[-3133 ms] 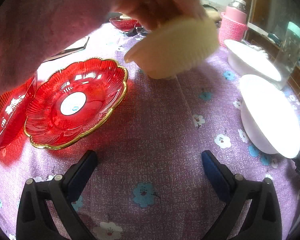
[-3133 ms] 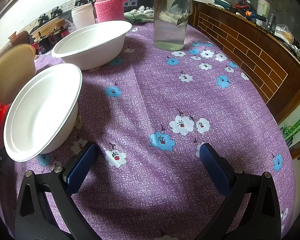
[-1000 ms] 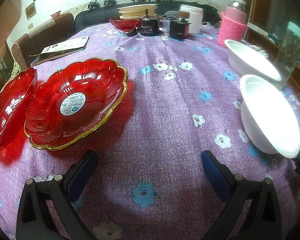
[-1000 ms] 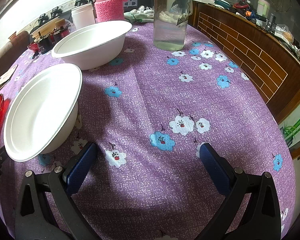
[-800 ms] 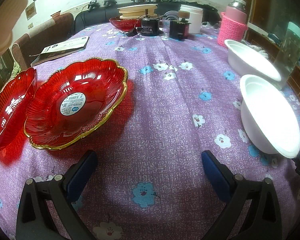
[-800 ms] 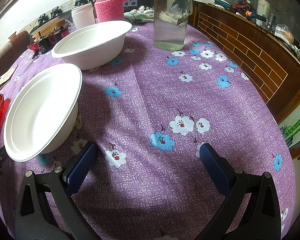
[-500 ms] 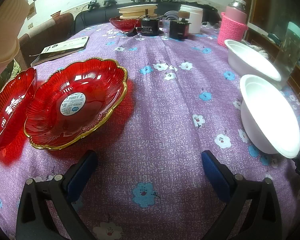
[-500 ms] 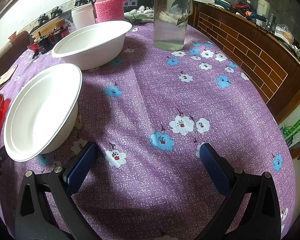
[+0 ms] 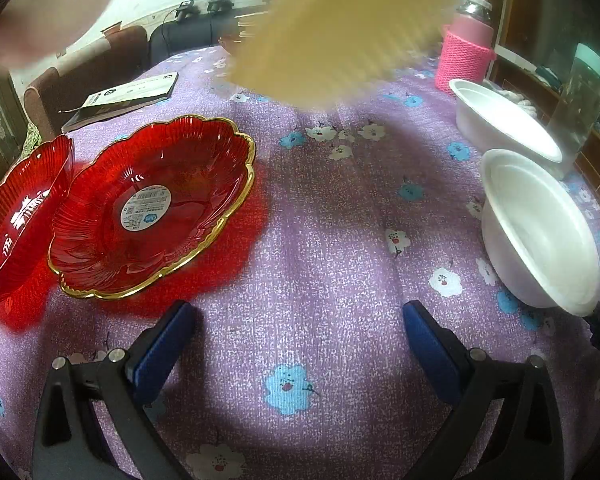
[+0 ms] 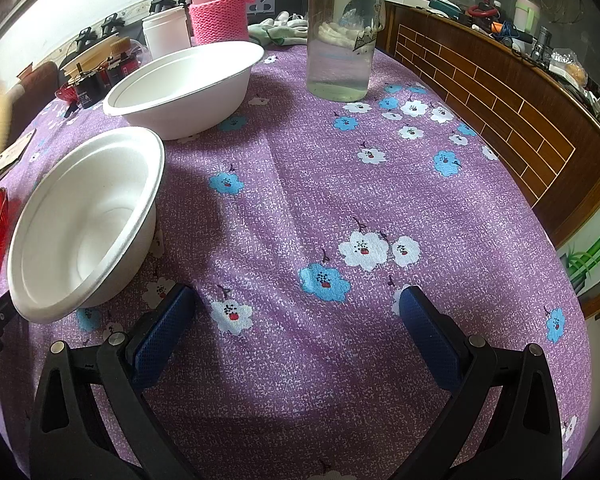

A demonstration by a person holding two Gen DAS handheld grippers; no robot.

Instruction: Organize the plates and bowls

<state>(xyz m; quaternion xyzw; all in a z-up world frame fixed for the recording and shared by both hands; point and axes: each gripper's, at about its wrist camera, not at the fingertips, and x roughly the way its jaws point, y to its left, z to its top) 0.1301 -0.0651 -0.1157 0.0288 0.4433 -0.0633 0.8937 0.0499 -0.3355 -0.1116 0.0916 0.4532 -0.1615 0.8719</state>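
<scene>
White bowls (image 10: 80, 228) (image 10: 184, 84) and red plates (image 9: 152, 208) (image 9: 16, 220) sit unfilled; both grippers' (image 9: 296, 332) (image 10: 296, 320) jaws gape, grasping nothing.

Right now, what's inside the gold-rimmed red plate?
Only a round white product sticker at the centre of the gold-rimmed red plate; no food or dishes. A blurred beige ribbed bowl hides the table's far middle.

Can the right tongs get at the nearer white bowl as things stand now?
Probably yes. The right tongs are open and empty, and the nearer white bowl sits just to their left on the tablecloth, with nothing between.
</scene>
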